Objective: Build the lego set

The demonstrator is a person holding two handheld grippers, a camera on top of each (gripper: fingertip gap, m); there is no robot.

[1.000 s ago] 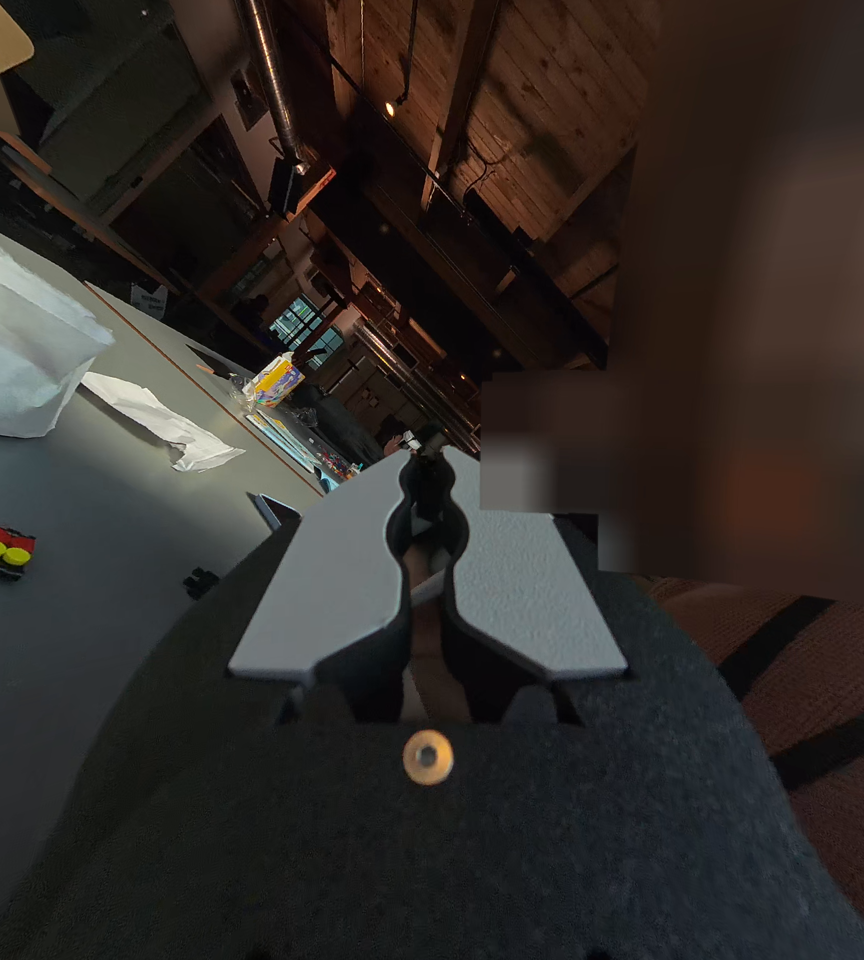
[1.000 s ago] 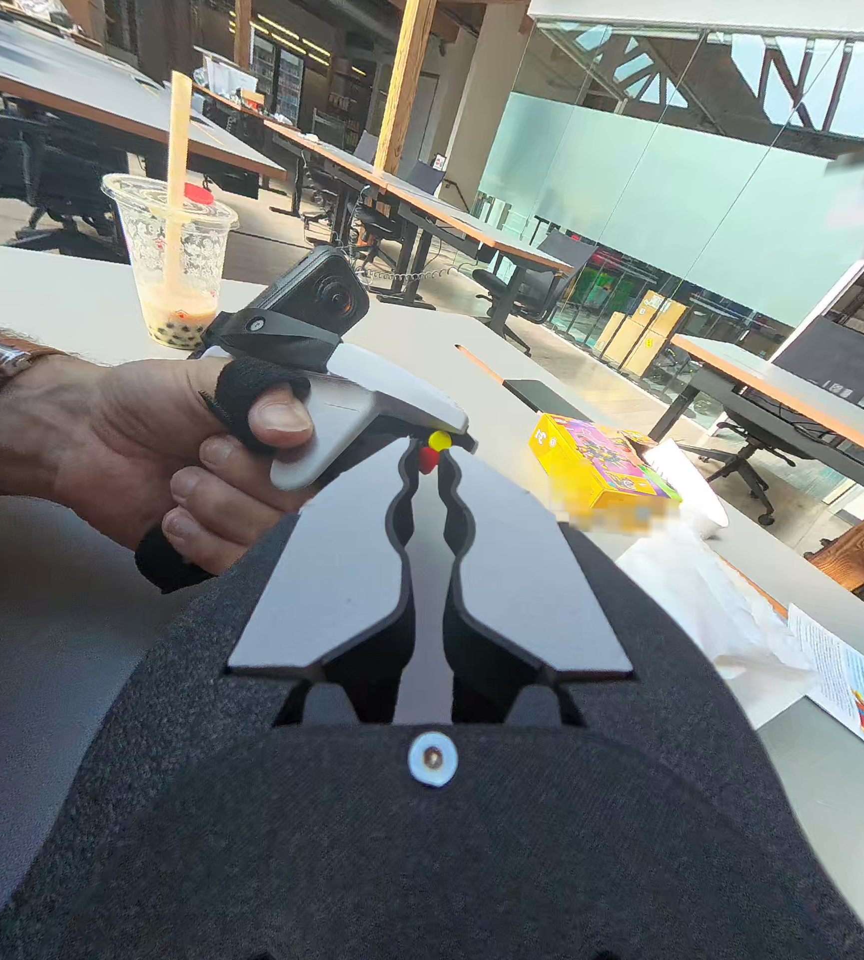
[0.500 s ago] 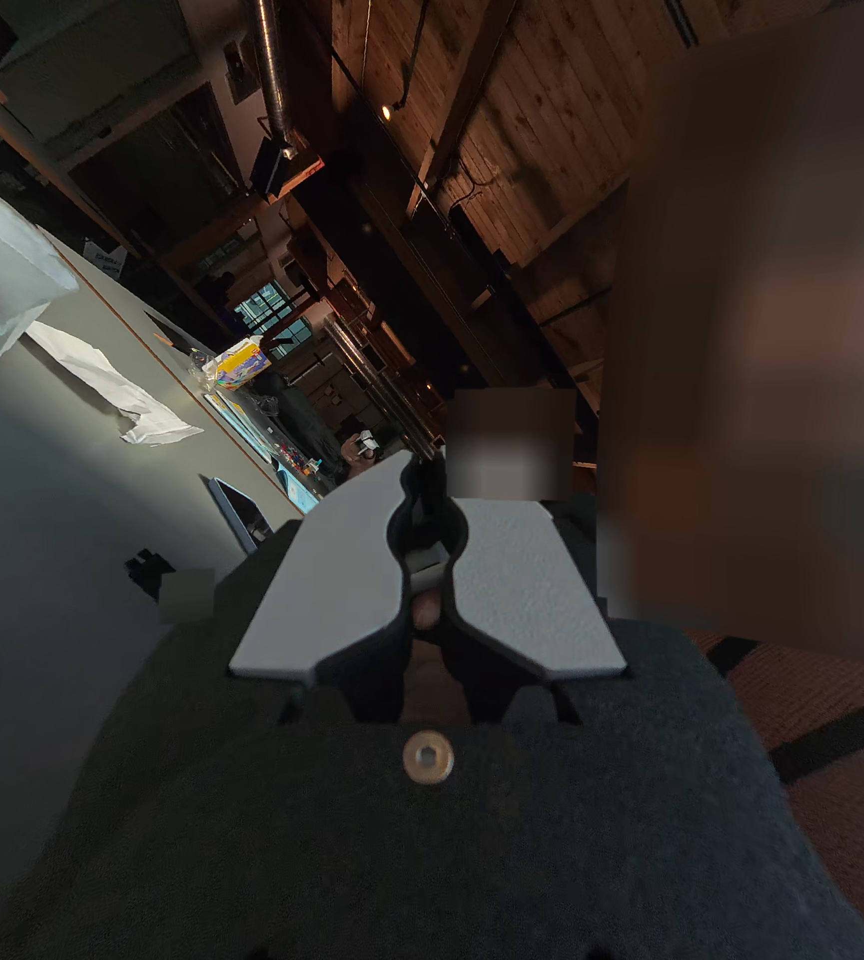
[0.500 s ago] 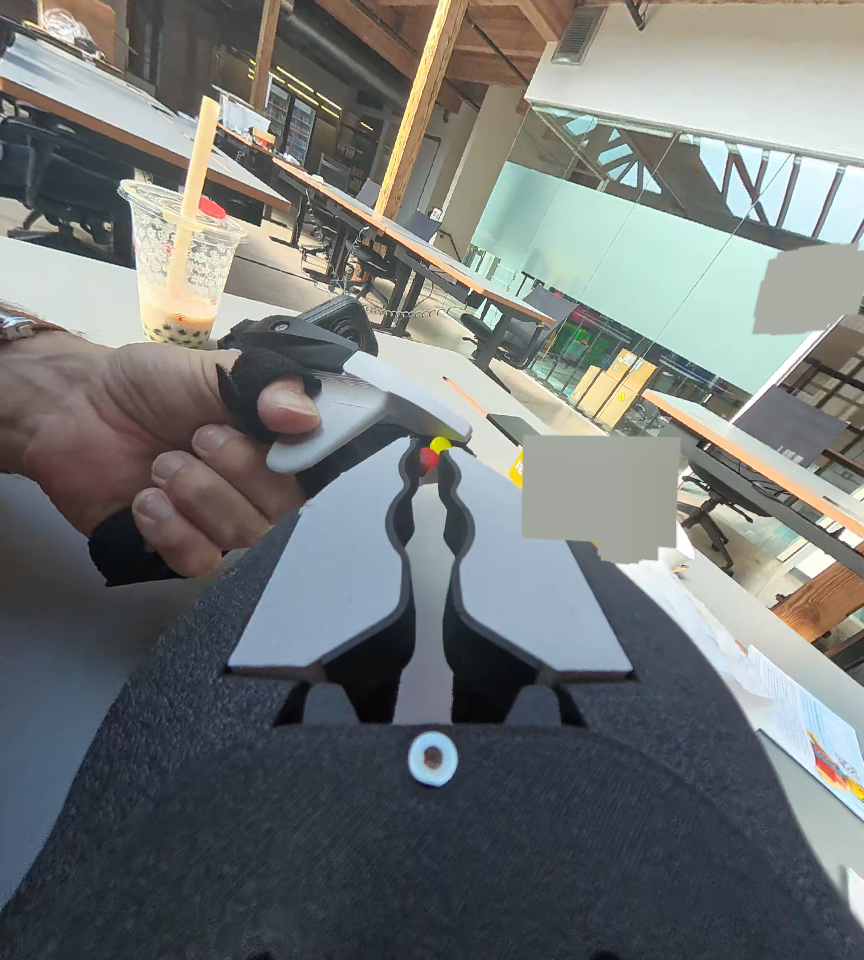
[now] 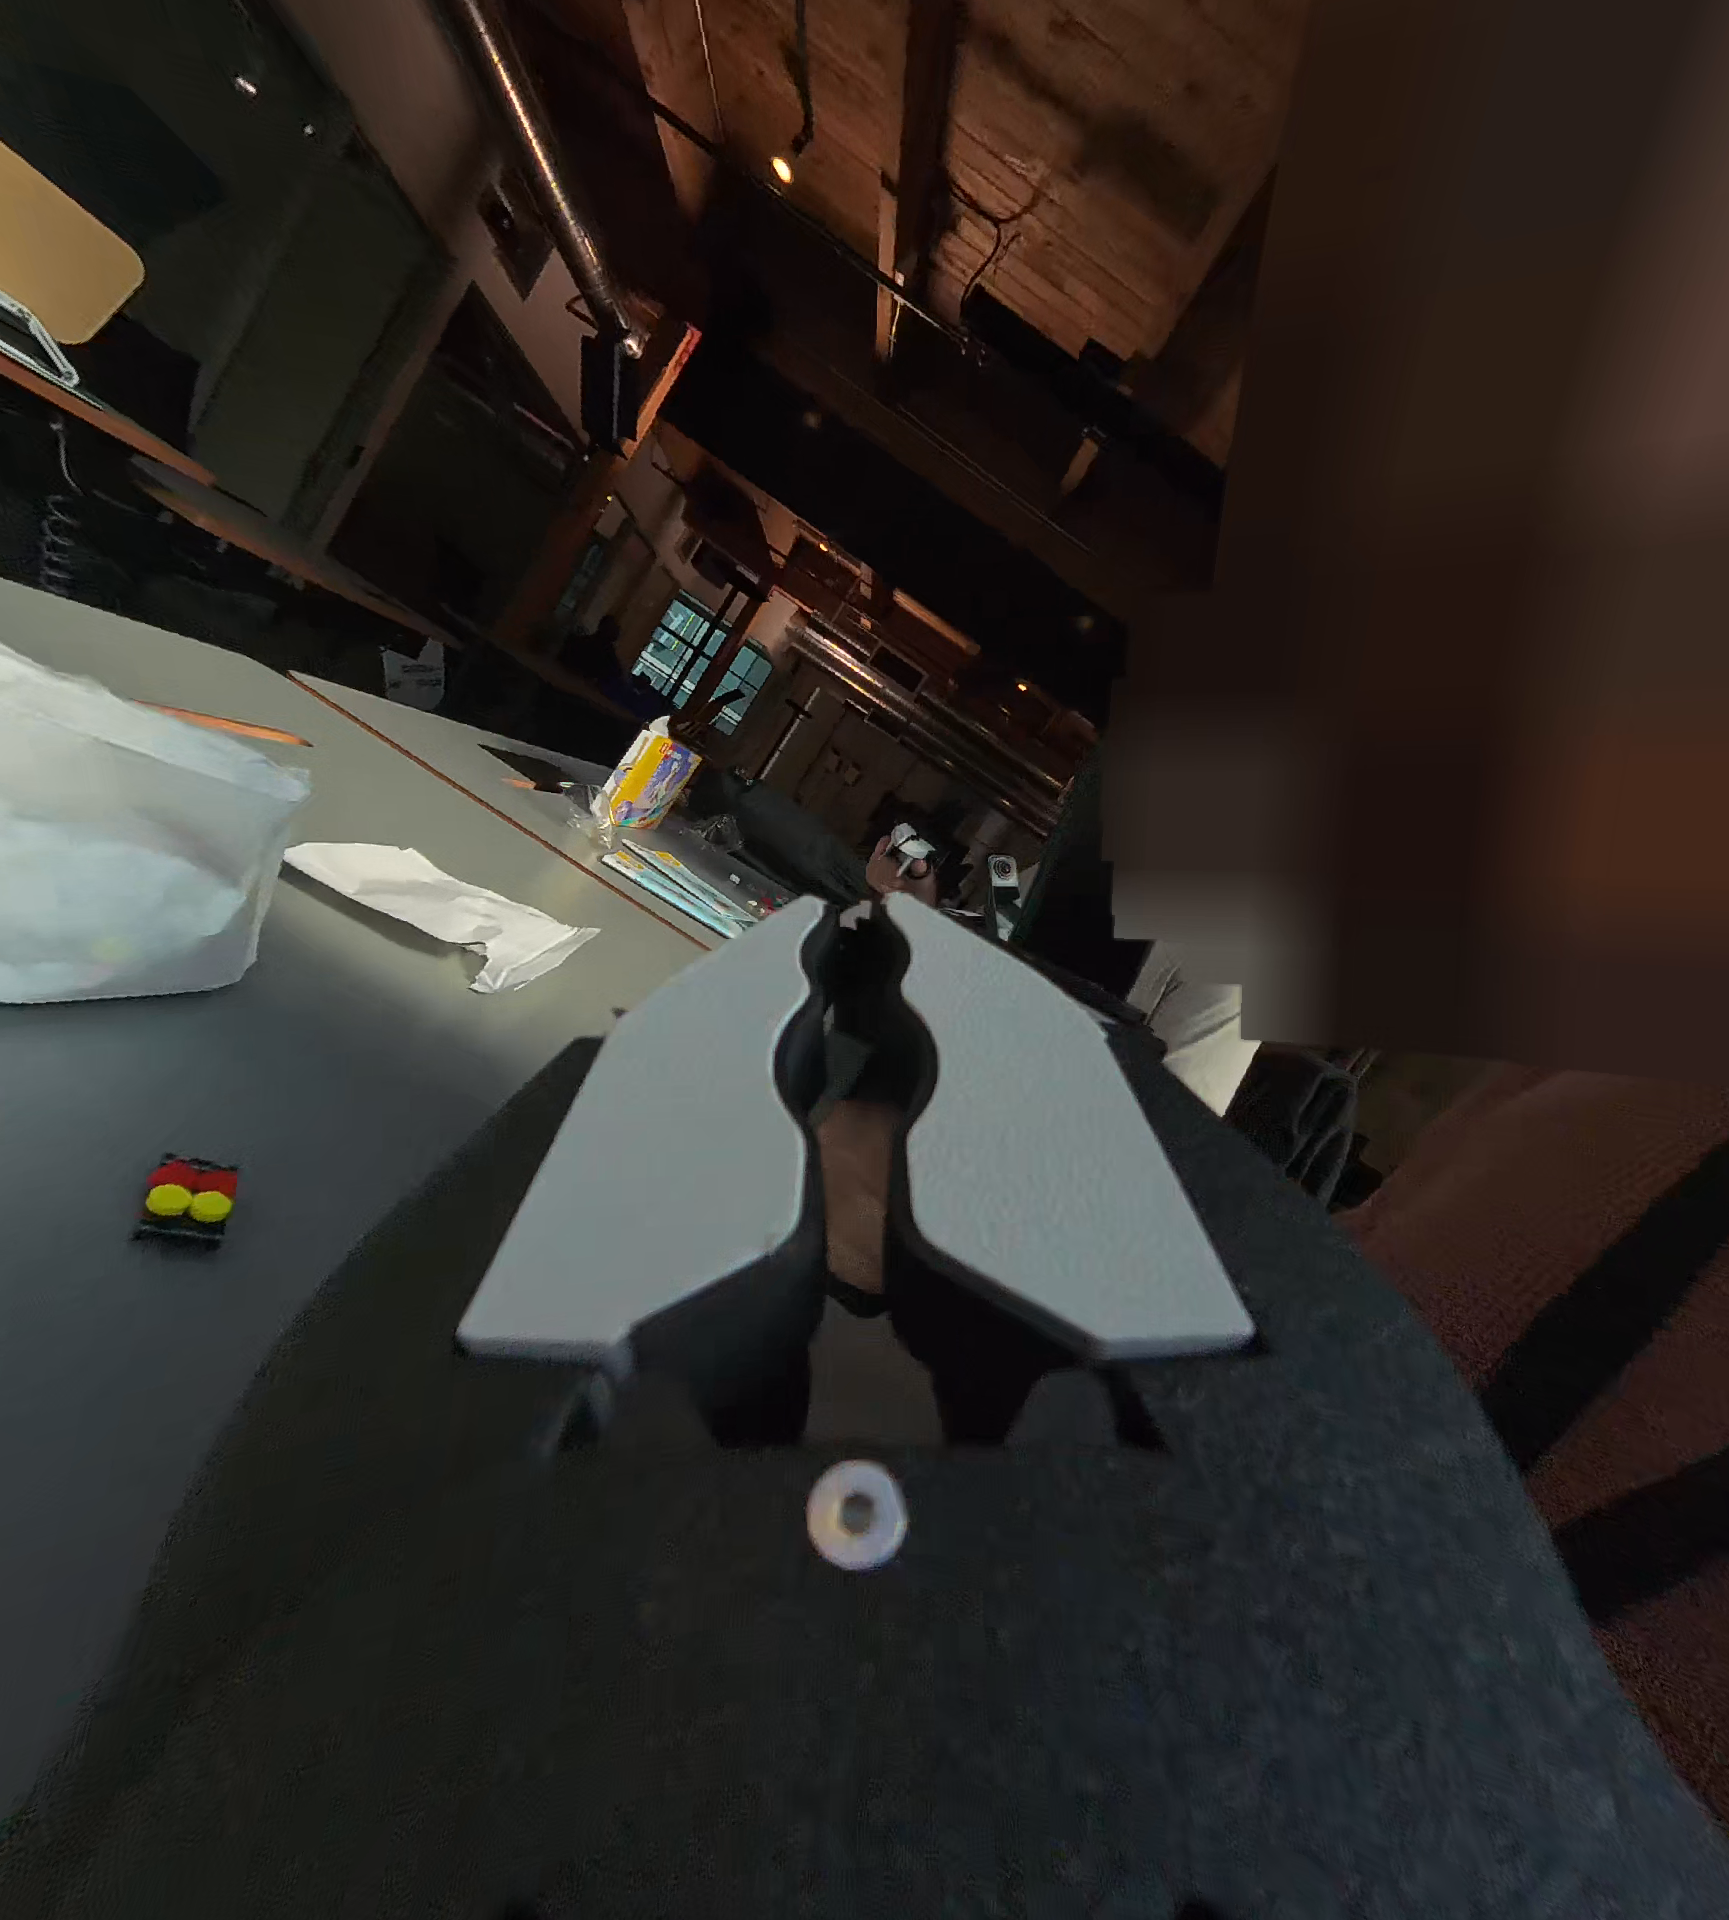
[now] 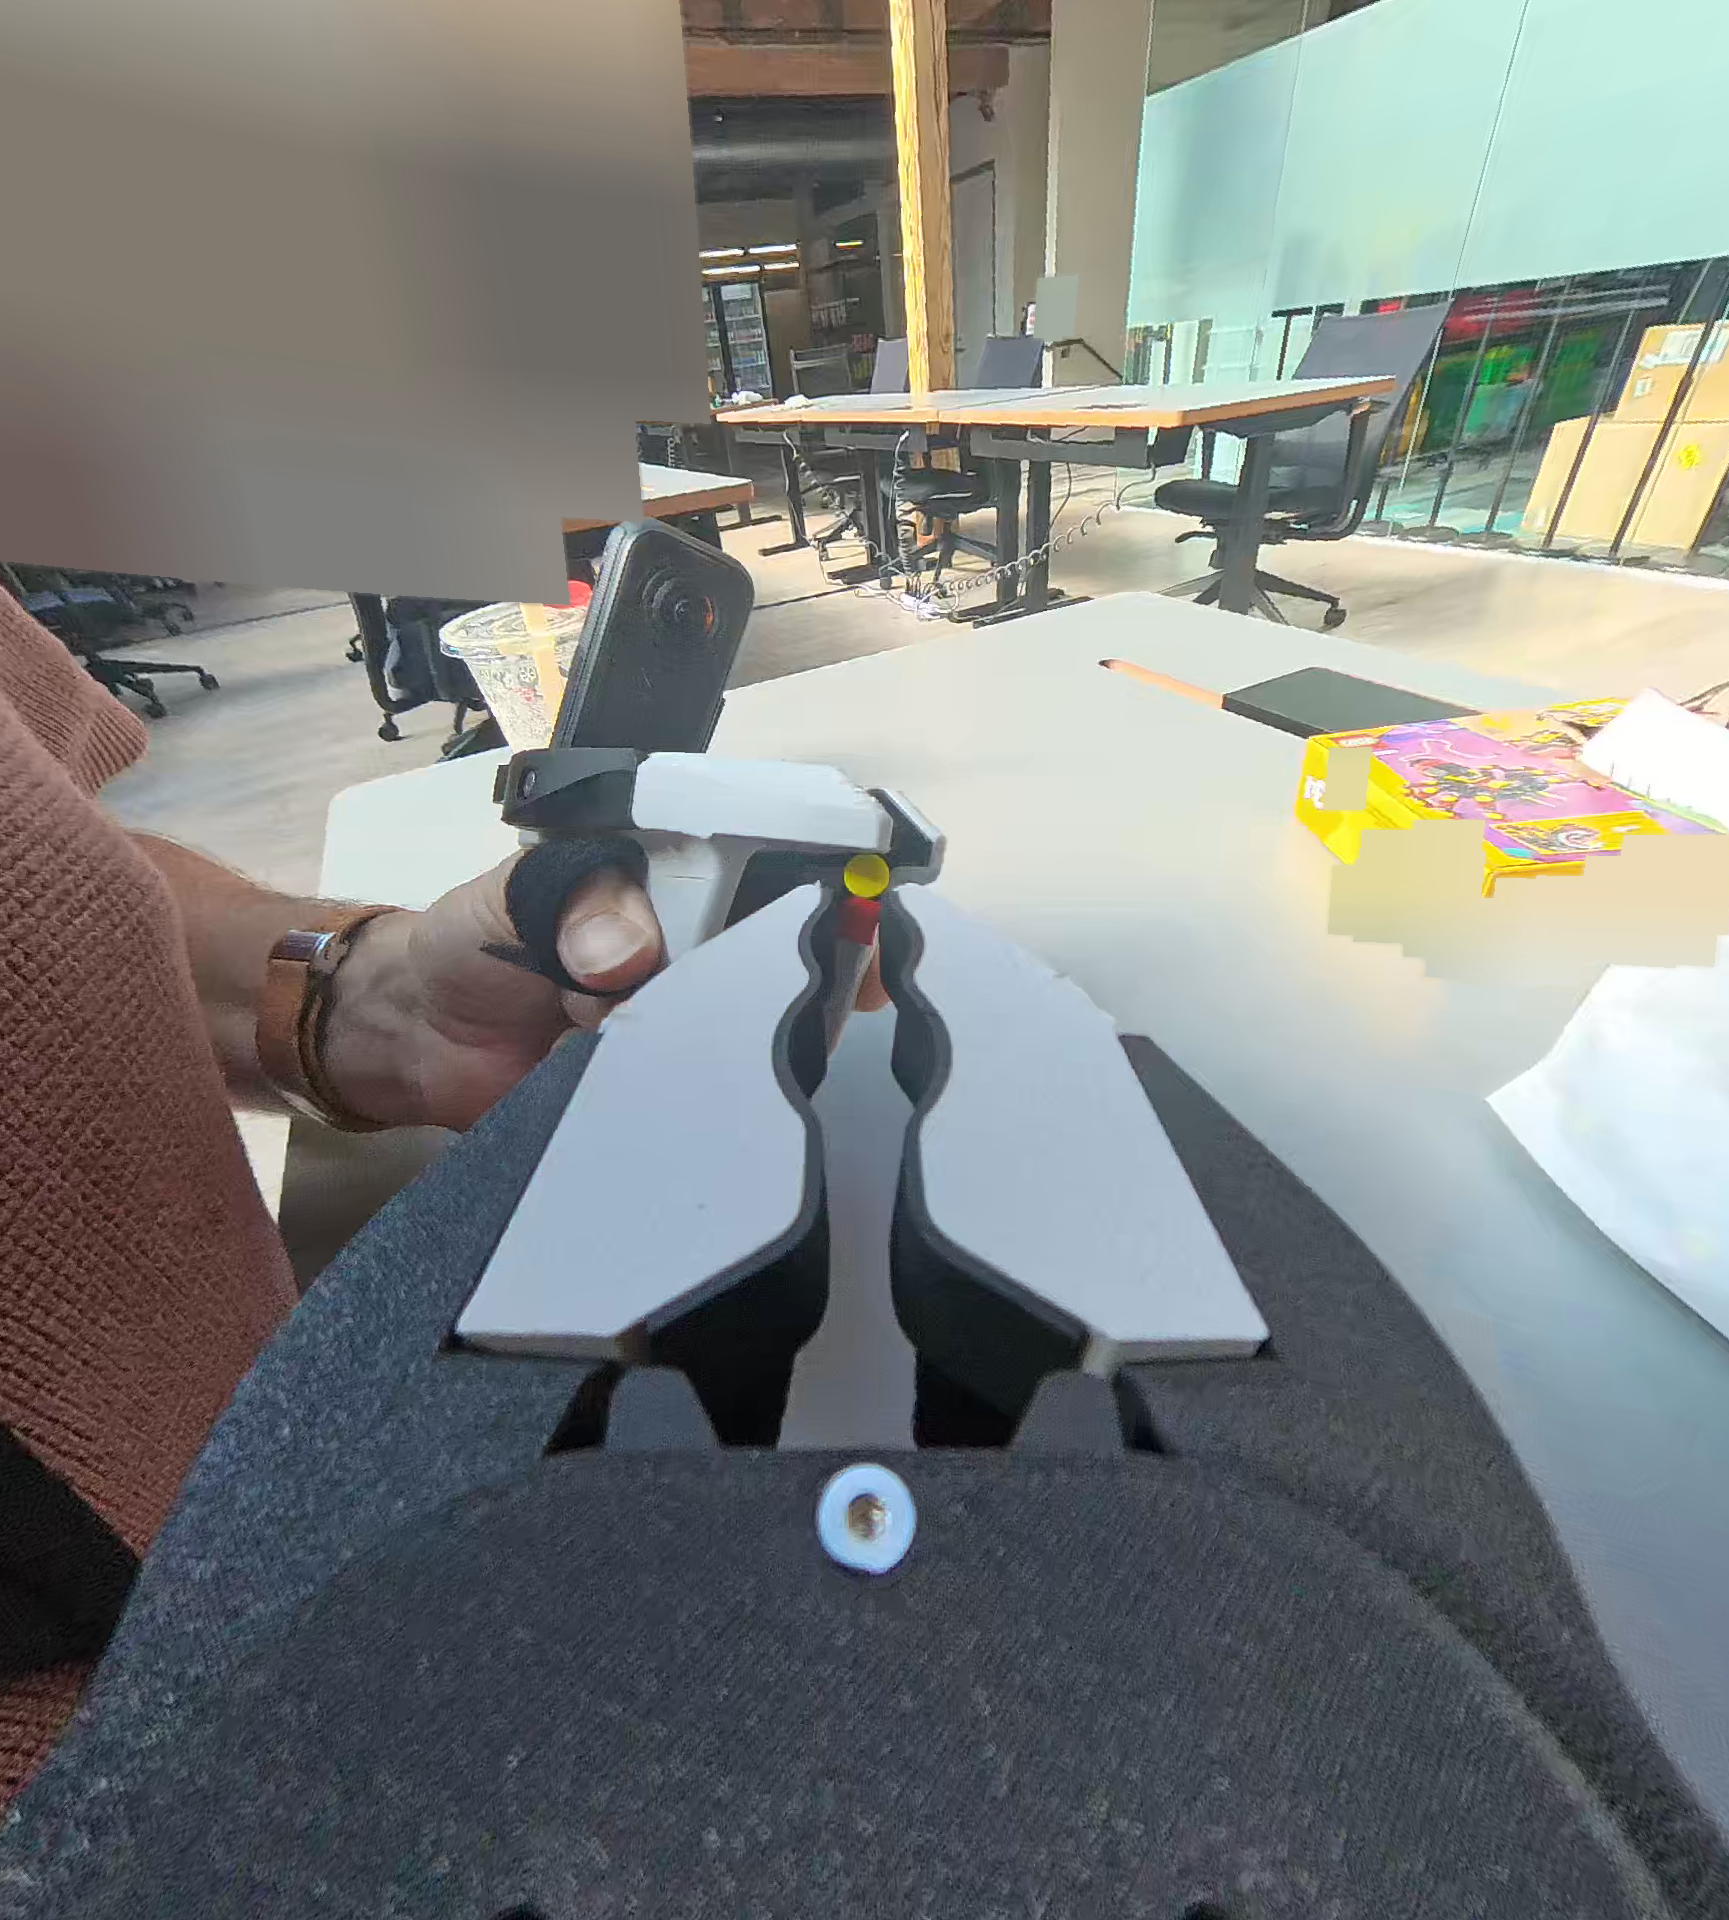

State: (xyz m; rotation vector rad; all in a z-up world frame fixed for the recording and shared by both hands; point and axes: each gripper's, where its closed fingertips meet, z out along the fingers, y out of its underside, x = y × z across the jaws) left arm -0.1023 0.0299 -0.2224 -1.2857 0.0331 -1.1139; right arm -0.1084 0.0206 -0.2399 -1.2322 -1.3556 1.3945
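My right gripper (image 6: 857, 909) is shut on a small red lego piece (image 6: 857, 920) with a yellow round stud (image 6: 865, 876) on top, held above the table. The left gripper (image 6: 907, 831), held in a person's hand, reaches in from the left, and its tip touches the yellow stud. In the left wrist view the left gripper (image 5: 857, 914) has its jaws nearly together on a small dark piece (image 5: 865, 961) that is hard to make out. A small black assembly with red and yellow round pieces (image 5: 187, 1200) lies on the grey table (image 5: 60, 1455) to the left.
A white paper bag (image 5: 60, 883) and a crumpled white wrapper (image 5: 444, 904) lie at the left. A yellow lego box (image 6: 1483, 790), a black flat device (image 6: 1348, 698) and white paper (image 6: 1691, 1143) are at the right. A plastic cup (image 6: 507, 655) stands behind the left gripper. Both grippers' tips are close together, under 4 cm apart.
Both views have swung round. The left gripper now shows side-on with its camera upright, close to the yellow stud. The small assembly is back in the left view. Both grippers stay shut.
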